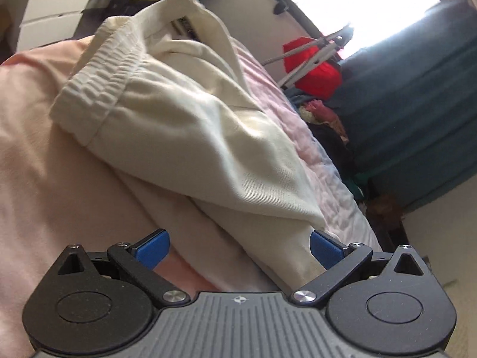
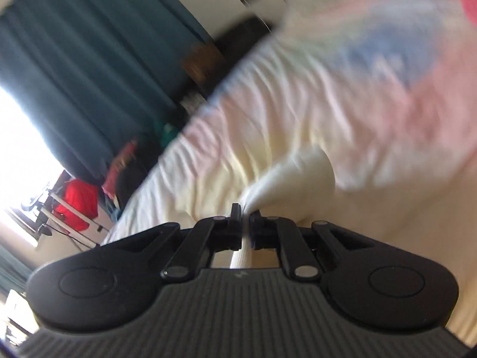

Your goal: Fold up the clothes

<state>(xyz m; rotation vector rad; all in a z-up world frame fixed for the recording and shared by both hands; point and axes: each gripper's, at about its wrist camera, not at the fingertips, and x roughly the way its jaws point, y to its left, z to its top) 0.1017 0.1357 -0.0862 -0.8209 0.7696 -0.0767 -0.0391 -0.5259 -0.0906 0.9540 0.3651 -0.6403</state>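
Observation:
A cream-white garment (image 1: 190, 125) with a ribbed elastic waistband lies bunched on the bed, partly over a pale pink cloth (image 1: 38, 164). My left gripper (image 1: 238, 249) stands open just short of the garment's near end, and a fold of white fabric reaches between its blue pads (image 1: 325, 250). In the blurred right wrist view, my right gripper (image 2: 245, 216) is shut on a pinch of the same cream-white fabric (image 2: 292, 176), which rises in a cone from the fingertips.
A pastel quilt (image 1: 301, 137) covers the bed, whose edge drops off at the right. Beyond it are teal curtains (image 1: 417, 95), a bright window, a red item (image 1: 313, 68) on a white rack, and a heap of clothes (image 1: 322, 119).

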